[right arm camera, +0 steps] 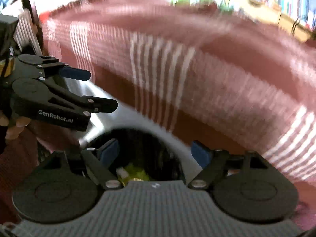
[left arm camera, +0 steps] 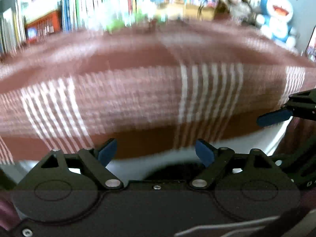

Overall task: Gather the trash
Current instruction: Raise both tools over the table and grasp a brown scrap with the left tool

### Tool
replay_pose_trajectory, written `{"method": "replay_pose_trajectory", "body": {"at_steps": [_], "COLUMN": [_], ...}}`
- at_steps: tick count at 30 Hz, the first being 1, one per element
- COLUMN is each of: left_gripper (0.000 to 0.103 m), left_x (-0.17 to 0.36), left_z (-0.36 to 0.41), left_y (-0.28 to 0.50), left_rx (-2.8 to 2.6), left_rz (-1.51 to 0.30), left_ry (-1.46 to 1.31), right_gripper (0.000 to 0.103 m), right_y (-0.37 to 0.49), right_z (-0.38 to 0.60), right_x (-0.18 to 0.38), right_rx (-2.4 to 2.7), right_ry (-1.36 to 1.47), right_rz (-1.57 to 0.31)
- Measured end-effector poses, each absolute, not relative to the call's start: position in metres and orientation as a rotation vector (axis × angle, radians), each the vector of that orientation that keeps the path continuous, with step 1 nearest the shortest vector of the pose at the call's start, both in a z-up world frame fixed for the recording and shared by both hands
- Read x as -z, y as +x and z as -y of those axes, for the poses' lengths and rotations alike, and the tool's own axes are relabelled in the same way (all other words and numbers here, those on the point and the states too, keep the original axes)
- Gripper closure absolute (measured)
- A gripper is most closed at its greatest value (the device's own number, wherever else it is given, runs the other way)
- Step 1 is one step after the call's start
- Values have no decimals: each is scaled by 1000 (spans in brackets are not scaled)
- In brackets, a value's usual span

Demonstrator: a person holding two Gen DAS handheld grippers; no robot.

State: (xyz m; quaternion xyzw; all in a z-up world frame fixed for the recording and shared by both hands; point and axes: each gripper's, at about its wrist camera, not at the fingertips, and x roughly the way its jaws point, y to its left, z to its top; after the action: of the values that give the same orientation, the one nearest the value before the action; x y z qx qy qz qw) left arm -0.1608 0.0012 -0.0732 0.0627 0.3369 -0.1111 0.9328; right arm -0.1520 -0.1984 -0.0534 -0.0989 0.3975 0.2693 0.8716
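A white trash bin [right arm camera: 173, 138] with a dark inside stands below the edge of a table under a red-and-white checked cloth [right arm camera: 217, 75]. Yellow-green and white scraps [right arm camera: 136, 172] lie in its bottom. My right gripper [right arm camera: 155, 153] hangs open right over the bin's mouth with nothing between its blue pads. To its left my left gripper [right arm camera: 102, 89] is open and empty too, above the bin's rim. In the left wrist view the left gripper [left arm camera: 156, 152] stands open over the bin's rim [left arm camera: 272, 138], and one blue finger [left arm camera: 274, 117] of the right gripper shows at the right edge.
Both views are blurred by motion. Behind the table runs a shelf of books [left arm camera: 98, 4], with a cardboard box [left arm camera: 197, 9] and a blue-and-white plush toy [left arm camera: 276, 13] beside it. A person's hand [right arm camera: 13, 126] holds the left gripper.
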Motion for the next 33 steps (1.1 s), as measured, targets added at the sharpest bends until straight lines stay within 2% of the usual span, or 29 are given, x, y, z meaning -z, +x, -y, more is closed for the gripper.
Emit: {"method": "replay_pose_trajectory", "body": {"at_steps": [7, 12, 16, 28, 29, 32, 33], "left_gripper": [14, 14, 14, 15, 15, 26, 33], "left_x": [13, -14, -6, 12, 14, 22, 23], "left_z": [-15, -16, -12, 27, 31, 37, 39], "left_y": [-135, -89, -36, 94, 106, 131, 136], "left_rx": [256, 228, 193, 216, 208, 182, 173], "left_rz": [-597, -544, -588, -622, -642, -686, -678], "left_ry": [68, 28, -21, -98, -95, -115, -106], "right_gripper": [15, 15, 9, 9, 9, 10, 10], "right_y": [-144, -114, -70, 24, 29, 46, 51], "right_z": [217, 233, 246, 246, 244, 239, 236], "right_x": [-7, -32, -39, -23, -21, -15, -13], "right_rx": [-500, -373, -238, -205, -209, -221, -221], "right_ry": [-118, -106, -74, -257, -275, -310, -318], "right_rz": [-593, -483, -428, -347, -352, -370, -377]}}
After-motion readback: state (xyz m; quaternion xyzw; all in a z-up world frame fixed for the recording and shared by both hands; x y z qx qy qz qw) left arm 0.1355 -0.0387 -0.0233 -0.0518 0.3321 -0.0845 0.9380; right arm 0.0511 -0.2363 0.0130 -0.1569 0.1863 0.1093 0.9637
